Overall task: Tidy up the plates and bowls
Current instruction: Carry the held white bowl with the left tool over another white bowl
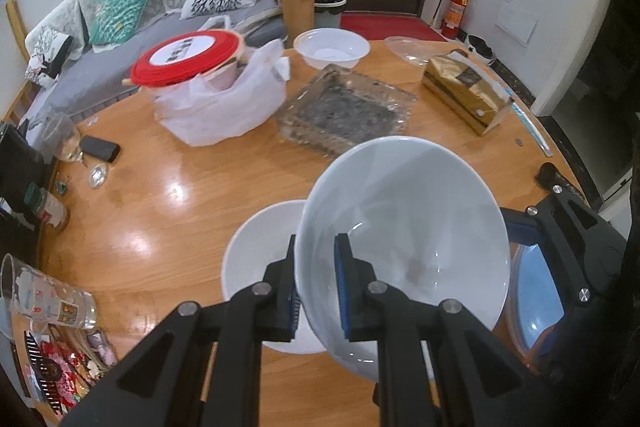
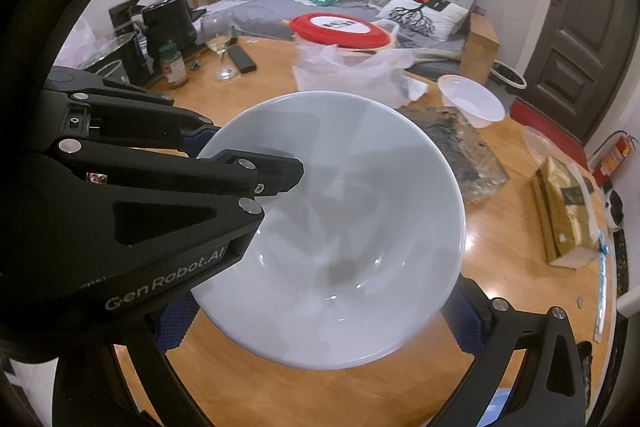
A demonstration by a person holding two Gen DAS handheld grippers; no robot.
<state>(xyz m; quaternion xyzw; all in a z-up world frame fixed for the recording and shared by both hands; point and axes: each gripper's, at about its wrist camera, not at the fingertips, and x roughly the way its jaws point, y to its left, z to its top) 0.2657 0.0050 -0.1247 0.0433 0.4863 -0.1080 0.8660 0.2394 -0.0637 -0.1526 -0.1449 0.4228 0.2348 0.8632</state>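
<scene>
A large white bowl (image 1: pixel 404 227) hangs tilted above the round wooden table (image 1: pixel 160 219). My left gripper (image 1: pixel 318 247) is shut on its near rim, one pad inside and one outside. In the right wrist view the same bowl (image 2: pixel 340 227) fills the middle, with the left gripper's fingers (image 2: pixel 276 175) clamped on its left rim. My right gripper (image 2: pixel 320 323) stands wide, its blue pads (image 2: pixel 464 323) against the bowl's outer wall on both sides. A second white bowl (image 1: pixel 256 263) sits on the table under the held one. A blue plate (image 1: pixel 536 299) shows partly at the right.
Further back lie a red-lidded container in a white bag (image 1: pixel 188 63), a clear plastic bowl (image 1: pixel 332 47), a wrapped dark slab (image 1: pixel 344 111) and a gold tissue box (image 1: pixel 464 87). At the left stand a wine glass (image 1: pixel 64 139), a phone (image 1: pixel 100 149), a jar (image 1: pixel 44 207) and a printed glass (image 1: pixel 48 299).
</scene>
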